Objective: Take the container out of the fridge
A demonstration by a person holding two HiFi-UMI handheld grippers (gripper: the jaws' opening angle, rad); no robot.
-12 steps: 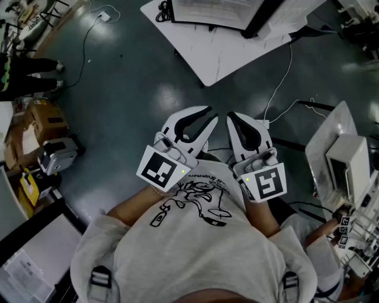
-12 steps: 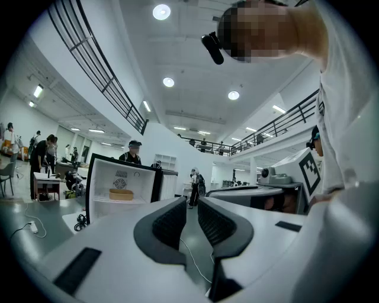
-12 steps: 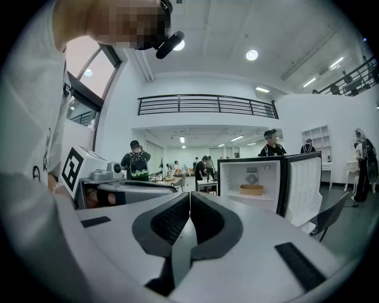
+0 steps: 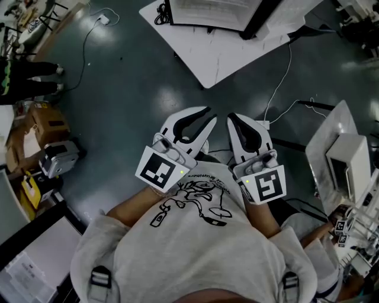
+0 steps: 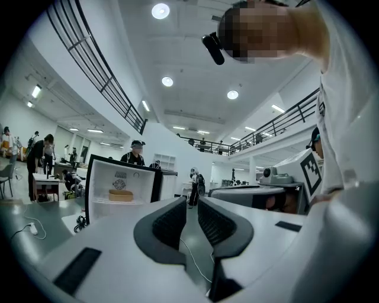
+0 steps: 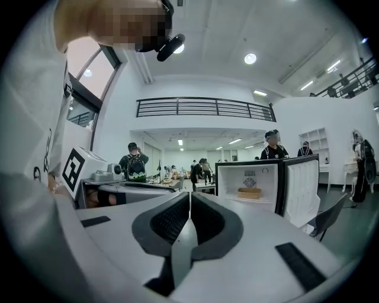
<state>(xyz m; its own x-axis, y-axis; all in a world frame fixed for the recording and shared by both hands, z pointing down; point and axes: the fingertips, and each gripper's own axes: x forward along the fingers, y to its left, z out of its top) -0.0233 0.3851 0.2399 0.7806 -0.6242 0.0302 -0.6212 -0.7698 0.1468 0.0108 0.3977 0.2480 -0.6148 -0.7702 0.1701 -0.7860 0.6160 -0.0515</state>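
Note:
A small white fridge [image 5: 99, 177] with a black frame stands open on a white table some way ahead of me. A flat tan container [image 5: 121, 195] lies on its shelf. The right gripper view shows the same fridge [image 6: 234, 177], the container [image 6: 249, 193] and the swung-out door [image 6: 302, 186]. From the head view the fridge [image 4: 213, 9] is at the top edge. My left gripper [image 4: 207, 113] is held at my chest, empty, with a narrow gap between its jaws [image 5: 190, 204]. My right gripper [image 4: 231, 118] sits beside it, pads pressed together [image 6: 189, 198] on nothing.
The white table [image 4: 219, 56] stands on a dark glossy floor with cables trailing across it. Another white unit [image 4: 343, 160] is at my right, and boxes and a case [image 4: 56, 157] at my left. Several people stand in the hall behind the fridge.

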